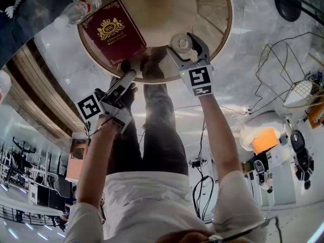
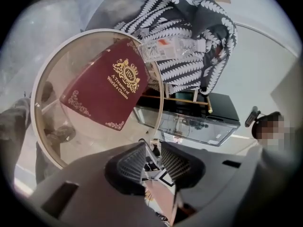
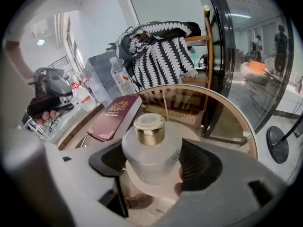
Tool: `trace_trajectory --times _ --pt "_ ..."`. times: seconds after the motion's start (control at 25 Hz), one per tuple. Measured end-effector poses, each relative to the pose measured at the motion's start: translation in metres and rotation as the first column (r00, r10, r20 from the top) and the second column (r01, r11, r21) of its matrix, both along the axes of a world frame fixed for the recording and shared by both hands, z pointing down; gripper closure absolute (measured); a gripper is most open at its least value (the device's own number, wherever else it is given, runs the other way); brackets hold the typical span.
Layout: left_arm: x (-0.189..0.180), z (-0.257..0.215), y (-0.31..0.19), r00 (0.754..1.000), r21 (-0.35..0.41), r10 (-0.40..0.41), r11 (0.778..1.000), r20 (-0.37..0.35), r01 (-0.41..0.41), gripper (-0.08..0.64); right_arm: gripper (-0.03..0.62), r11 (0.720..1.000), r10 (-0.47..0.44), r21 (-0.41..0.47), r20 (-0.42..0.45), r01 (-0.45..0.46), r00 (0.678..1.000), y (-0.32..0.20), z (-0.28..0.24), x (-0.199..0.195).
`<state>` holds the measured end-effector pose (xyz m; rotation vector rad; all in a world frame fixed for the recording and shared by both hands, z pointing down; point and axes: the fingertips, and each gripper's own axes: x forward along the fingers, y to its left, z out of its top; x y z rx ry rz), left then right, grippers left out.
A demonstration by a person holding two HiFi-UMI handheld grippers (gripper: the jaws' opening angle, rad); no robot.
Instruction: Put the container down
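Frosted-glass round container with a gold collar and white cap (image 3: 151, 145) sits clamped between the jaws of the right hand-held gripper (image 1: 188, 48). It is upright over the round glass table with a pale gold rim (image 1: 229, 24), near the burgundy hardback book (image 1: 114, 32). It is held upright, I judge, so its base meets the glass flat; whether it touches is unclear. The left hand-held gripper (image 2: 152, 151) is empty, jaws narrowly apart, off by the table edge, likely to leave room

In the head view, the red book (image 1: 114, 32) covers the tabletop's (image 1: 215, 6) left side, with a water bottle (image 1: 81, 9) just past the rim. The middle and right lie bare. A cloth-draped chair (image 3: 161, 56) blocks the far edge.
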<state>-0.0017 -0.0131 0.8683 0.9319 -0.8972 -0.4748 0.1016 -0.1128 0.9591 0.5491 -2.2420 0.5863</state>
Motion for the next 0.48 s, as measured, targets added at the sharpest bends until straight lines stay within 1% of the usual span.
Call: trace_trajectory --times 0.48 --pt "0.009 0.01 0.005 1.0 -0.01 0.012 1.0 -0.013 -0.012 0.486 0.259 0.999 0.039 0.024 -0.01 -0.039 0.999 -0.007 0.02 -0.009"
